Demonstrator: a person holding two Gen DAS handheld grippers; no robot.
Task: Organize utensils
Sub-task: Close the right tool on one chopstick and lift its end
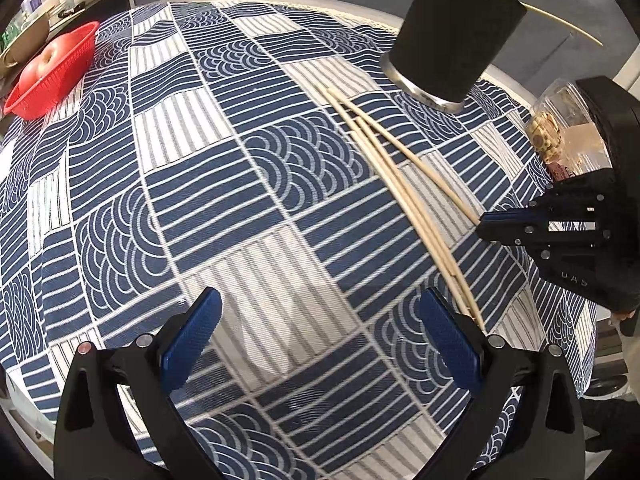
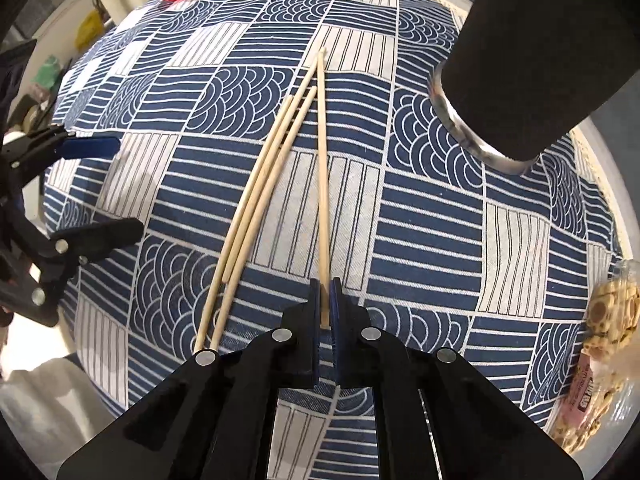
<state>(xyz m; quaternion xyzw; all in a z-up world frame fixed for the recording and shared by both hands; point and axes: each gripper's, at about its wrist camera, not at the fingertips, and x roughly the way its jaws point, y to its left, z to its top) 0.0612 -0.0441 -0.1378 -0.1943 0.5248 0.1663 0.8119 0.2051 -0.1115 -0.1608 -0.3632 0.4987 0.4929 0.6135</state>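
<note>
Bamboo is what the right gripper [image 2: 325, 304] has closed on: its blue pads pinch the near end of a single chopstick [image 2: 322, 184], whose far end lies on the cloth level with the base of the black holder [image 2: 532, 56]; three loose chopsticks [image 2: 260, 200] lie in a fan just to the side of it away from the holder, touching one another near their far tips; the left gripper [image 1: 320, 336] hangs open over bare cloth, nothing between its fingers, farther from the holder than the loose sticks; in the left view a stick already pokes out of the holder's top. By my reading the step in hand is the pick of one stick, and the next move calls for lifting it clear, tipping it upright and lowering it into the holder's mouth, which neither view shows from above; the held stick's far tip touches or crosses a neighbour, so a straight lift should avoid dragging it. Beyond the holder the tablecloth [image 1: 256, 240] runs to the round table's edge; on the holder's outer side a snack packet [image 2: 600, 344] sits near the rim; the red basket [image 1: 52, 76] stands well apart, leaving open room between.
</note>
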